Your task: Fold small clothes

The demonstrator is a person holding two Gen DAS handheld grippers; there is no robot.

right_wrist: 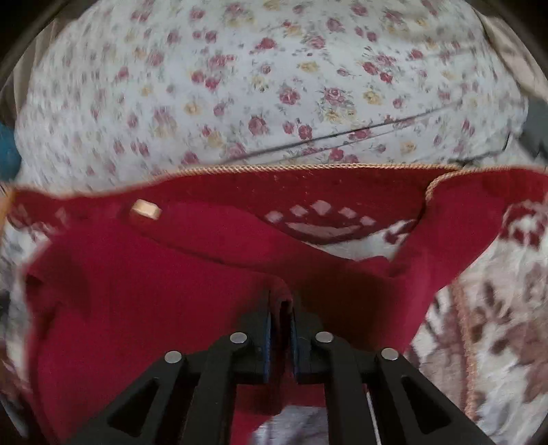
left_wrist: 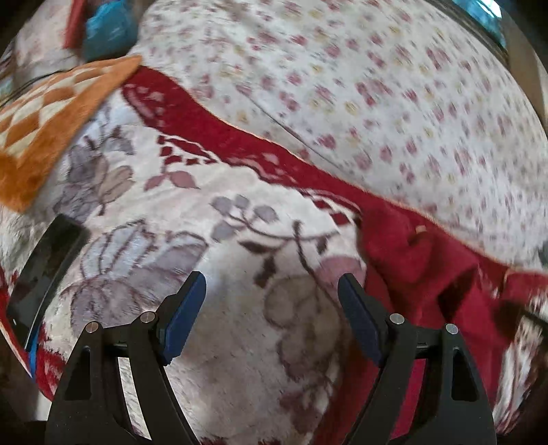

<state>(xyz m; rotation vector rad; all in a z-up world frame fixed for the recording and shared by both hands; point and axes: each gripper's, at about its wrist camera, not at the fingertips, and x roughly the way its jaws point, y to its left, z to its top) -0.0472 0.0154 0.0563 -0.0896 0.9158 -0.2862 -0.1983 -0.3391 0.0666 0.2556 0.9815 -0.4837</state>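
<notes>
A small dark red garment (right_wrist: pixel 137 301) lies spread on a plush blanket, with a tan tag (right_wrist: pixel 145 208) near its far edge. My right gripper (right_wrist: pixel 281 301) points down at its near hem. Its jaws stand a narrow gap apart, a fold of the red cloth sits in that gap, and the pads do not clearly press on it. The left wrist view has the same garment (left_wrist: pixel 411 260) bunched at the right. My left gripper (left_wrist: pixel 272 279) hovers open over the blanket's pale floral part, to the left of the garment, with nothing between its fingers.
The white plush blanket (left_wrist: pixel 205 212) has grey flowers and a red border. Beyond it lies a rose-print bedsheet (right_wrist: pixel 274 85). An orange checked cloth (left_wrist: pixel 44 126) lies at the far left, a black flat device (left_wrist: pixel 44 270) at the left edge, and a blue item (left_wrist: pixel 106 27) at the top left.
</notes>
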